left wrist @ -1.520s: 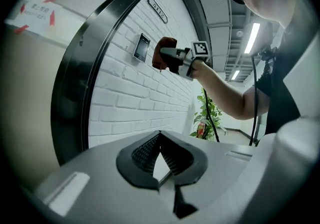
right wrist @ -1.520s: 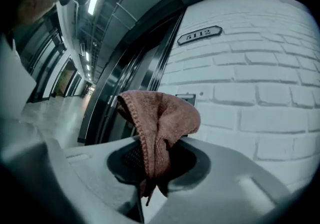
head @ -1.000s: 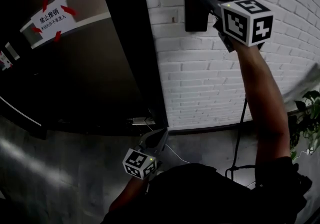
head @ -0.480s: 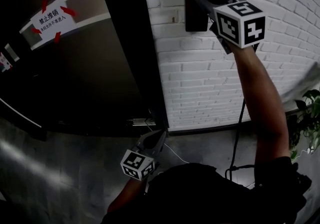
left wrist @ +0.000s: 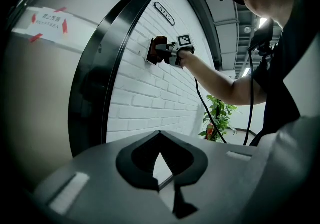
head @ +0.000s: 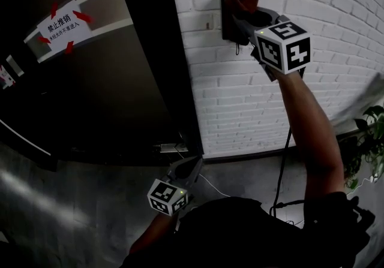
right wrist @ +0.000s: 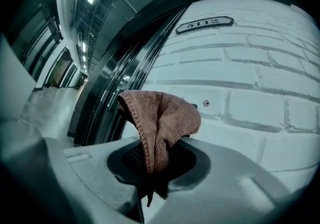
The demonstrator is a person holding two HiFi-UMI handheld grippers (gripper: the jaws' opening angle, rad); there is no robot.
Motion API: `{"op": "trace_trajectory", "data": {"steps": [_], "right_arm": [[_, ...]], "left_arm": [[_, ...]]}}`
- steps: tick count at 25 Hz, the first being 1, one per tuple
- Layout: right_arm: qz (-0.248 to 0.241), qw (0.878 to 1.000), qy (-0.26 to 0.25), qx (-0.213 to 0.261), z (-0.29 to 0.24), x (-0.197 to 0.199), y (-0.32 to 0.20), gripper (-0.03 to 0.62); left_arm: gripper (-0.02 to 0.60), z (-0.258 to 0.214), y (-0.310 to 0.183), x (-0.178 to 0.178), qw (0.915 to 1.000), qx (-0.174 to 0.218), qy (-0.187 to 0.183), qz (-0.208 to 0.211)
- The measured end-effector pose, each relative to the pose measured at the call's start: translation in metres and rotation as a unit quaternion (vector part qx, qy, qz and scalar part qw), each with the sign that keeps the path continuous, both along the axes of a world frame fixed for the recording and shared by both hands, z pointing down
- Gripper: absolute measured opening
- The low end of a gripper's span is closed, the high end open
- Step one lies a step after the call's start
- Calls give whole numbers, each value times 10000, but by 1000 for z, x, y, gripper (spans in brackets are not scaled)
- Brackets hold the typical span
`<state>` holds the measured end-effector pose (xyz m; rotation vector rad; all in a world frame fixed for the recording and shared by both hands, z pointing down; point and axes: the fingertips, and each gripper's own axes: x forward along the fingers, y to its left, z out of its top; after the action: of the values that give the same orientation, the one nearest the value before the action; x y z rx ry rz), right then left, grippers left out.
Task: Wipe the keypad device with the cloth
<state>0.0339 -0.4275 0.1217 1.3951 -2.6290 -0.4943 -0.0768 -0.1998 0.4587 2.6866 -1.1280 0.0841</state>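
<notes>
Brown cloth (right wrist: 161, 118) clamped in right tongs (right wrist: 156, 158), pressed against keypad device (head: 227, 22).

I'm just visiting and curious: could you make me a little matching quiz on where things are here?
Things:
1 cloth
2 keypad device
3 left gripper
4 paper notice

Places:
A taped to the dark door
B mounted on the white brick wall
C clamped in the right gripper
D held low, empty

Pairs: 1-C, 2-B, 3-D, 4-A
</notes>
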Motion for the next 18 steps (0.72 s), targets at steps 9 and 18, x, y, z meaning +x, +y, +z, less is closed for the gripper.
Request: {"op": "trace_trajectory", "data": {"steps": [9,18], "right_arm": [[-7,9996,16,-265,26,-1,-1,69],[-2,9991,30,-423,49,-1,-1,69]], "left_arm": [[17,1,2,-1,10000,-24,13,-15],[17,1,6,1,10000,-77,31,4]]}}
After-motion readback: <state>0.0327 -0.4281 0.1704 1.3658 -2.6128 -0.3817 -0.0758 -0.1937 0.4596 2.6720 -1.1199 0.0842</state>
